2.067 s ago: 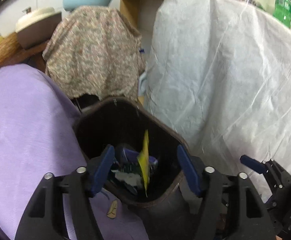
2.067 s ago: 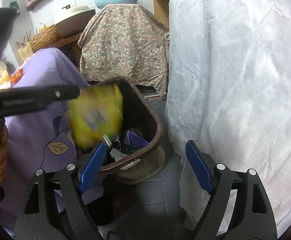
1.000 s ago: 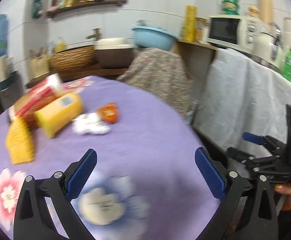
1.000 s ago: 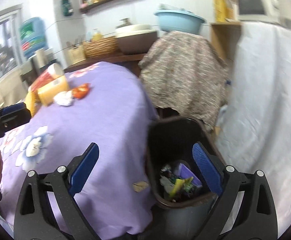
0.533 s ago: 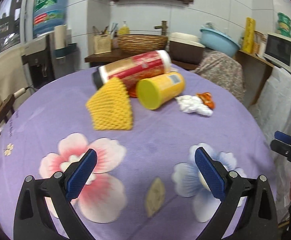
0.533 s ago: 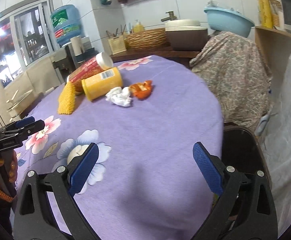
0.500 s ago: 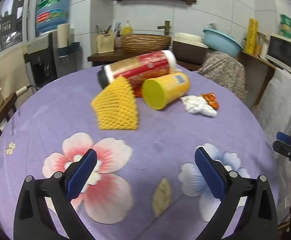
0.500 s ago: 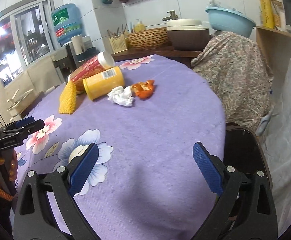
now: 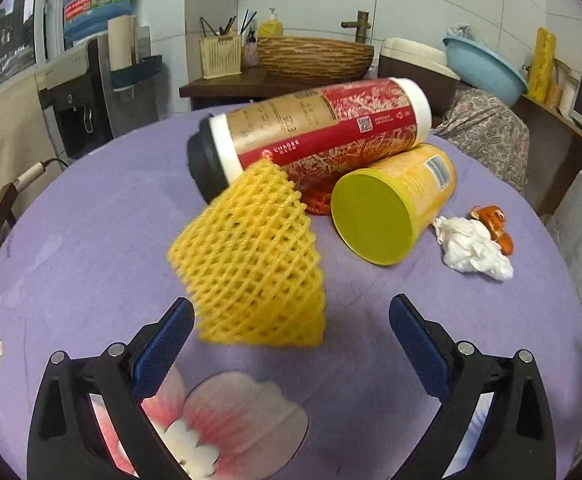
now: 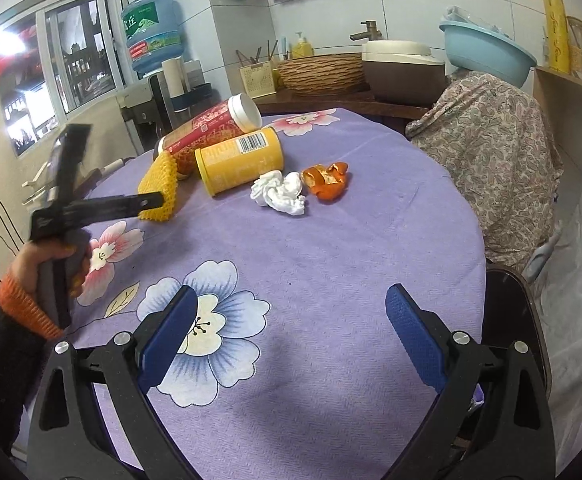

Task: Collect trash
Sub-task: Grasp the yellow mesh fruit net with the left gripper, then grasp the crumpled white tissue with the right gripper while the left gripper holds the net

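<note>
I'm lining my left claw (image 9: 291, 336) up on the yellow foam net (image 9: 251, 264) lying on the bench (image 9: 371, 360), its empty jaws closing; my right claw (image 10: 291, 340) is waiting wide open, empty

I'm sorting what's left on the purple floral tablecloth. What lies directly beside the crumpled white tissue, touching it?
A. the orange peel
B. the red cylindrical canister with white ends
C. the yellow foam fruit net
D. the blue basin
A: the orange peel sits right against the crumpled white tissue, while the net and canister lie further left beyond the yellow canister.
</note>
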Action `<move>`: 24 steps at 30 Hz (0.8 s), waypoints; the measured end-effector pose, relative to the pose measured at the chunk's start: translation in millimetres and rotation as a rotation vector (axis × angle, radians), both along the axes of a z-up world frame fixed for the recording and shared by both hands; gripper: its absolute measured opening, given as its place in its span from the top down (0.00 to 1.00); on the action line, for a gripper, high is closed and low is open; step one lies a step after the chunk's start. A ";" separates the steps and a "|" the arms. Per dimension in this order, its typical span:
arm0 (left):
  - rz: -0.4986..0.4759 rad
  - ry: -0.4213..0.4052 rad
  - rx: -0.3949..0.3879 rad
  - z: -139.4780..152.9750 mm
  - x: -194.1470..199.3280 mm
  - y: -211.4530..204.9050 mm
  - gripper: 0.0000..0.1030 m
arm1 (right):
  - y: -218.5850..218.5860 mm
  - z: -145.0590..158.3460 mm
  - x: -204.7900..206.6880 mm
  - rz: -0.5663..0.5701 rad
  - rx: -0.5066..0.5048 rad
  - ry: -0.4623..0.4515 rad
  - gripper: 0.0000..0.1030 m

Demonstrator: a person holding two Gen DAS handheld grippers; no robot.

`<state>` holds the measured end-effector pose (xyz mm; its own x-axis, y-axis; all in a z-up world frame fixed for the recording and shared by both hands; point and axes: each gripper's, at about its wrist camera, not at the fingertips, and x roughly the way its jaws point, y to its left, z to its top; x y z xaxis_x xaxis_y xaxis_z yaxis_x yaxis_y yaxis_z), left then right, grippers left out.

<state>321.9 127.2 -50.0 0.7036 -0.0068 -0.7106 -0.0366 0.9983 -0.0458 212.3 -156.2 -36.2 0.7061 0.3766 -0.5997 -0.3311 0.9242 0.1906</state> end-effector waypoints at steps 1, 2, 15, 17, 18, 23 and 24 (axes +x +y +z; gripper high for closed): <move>0.011 0.006 -0.012 -3.0 4.0 0.0 0.17 | 0.7 0.2 -0.1 0.001 -0.005 0.000 0.09; 0.021 0.010 -0.019 -4.6 5.3 0.9 0.26 | 1.4 0.5 0.0 0.003 -0.010 0.000 0.09; 0.025 -0.109 -0.120 13.3 -30.7 11.0 0.90 | 32.1 5.7 44.1 0.068 -0.045 0.008 0.09; 0.033 -0.137 -0.138 18.8 -33.2 14.8 0.91 | 42.0 6.6 53.4 0.093 -0.050 0.010 0.09; 0.035 -0.146 -0.143 20.8 -33.4 15.9 0.91 | 49.2 6.7 60.4 0.107 -0.067 0.007 0.09; 0.053 -0.196 -0.147 29.3 -38.8 20.3 0.91 | 81.8 -4.9 99.3 0.127 -0.205 0.005 0.28; 0.054 -0.205 -0.153 30.8 -39.4 21.1 0.91 | 85.5 -7.3 106.3 0.127 -0.222 0.012 0.29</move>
<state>282.6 148.3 -19.2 0.8352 -0.0619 -0.5465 -0.0641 0.9759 -0.2085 318.6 -70.7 -43.6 0.6537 0.3201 -0.6857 -0.4463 0.8949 -0.0078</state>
